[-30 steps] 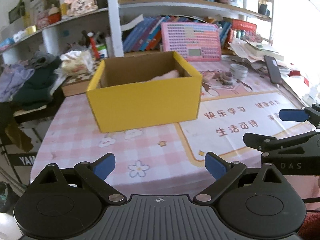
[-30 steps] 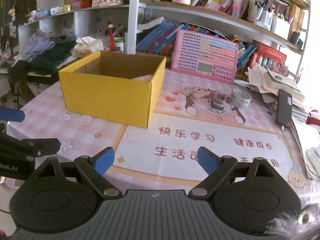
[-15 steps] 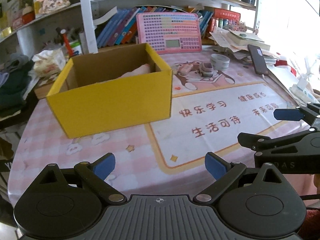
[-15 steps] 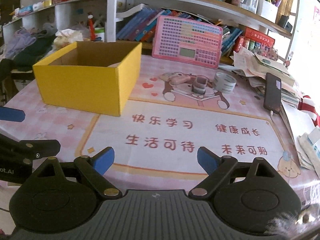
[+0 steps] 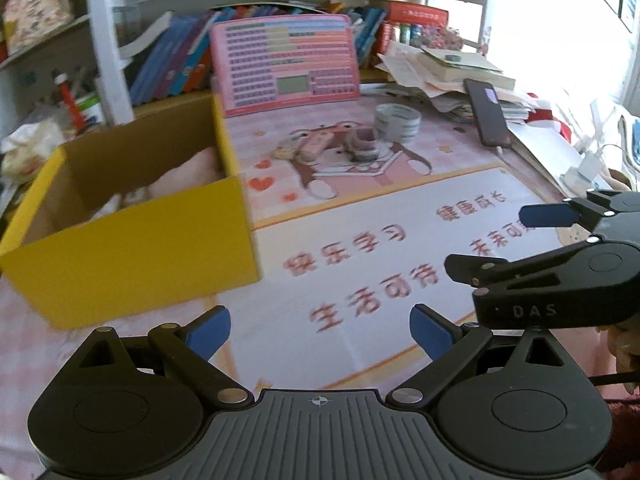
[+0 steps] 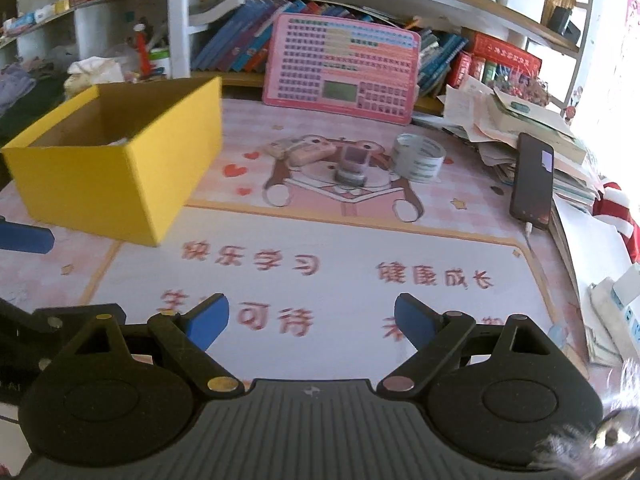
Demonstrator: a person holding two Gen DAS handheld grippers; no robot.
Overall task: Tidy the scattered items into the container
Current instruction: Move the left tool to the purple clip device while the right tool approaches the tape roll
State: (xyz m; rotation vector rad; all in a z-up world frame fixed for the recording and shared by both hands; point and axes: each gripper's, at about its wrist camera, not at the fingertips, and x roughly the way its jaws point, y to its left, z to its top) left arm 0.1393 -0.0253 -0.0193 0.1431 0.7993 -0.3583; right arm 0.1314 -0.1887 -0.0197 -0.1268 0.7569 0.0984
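Across the bottom of both frames sits a black body with a ribbed grey centre plate, flanked by two round black discs. The left gripper (image 5: 320,330) and right gripper (image 6: 311,322) each carry angled black link arms with silver screws and blue-padded fingers (image 5: 430,334). At the right edge of the left view, the other tool's black side reads "DAS".

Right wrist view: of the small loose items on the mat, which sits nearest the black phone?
The tape roll: a wide grey-white ring, rightmost of the cluster, closest to the phone; the small stamp-like item and pink eraser-like piece lie further left.
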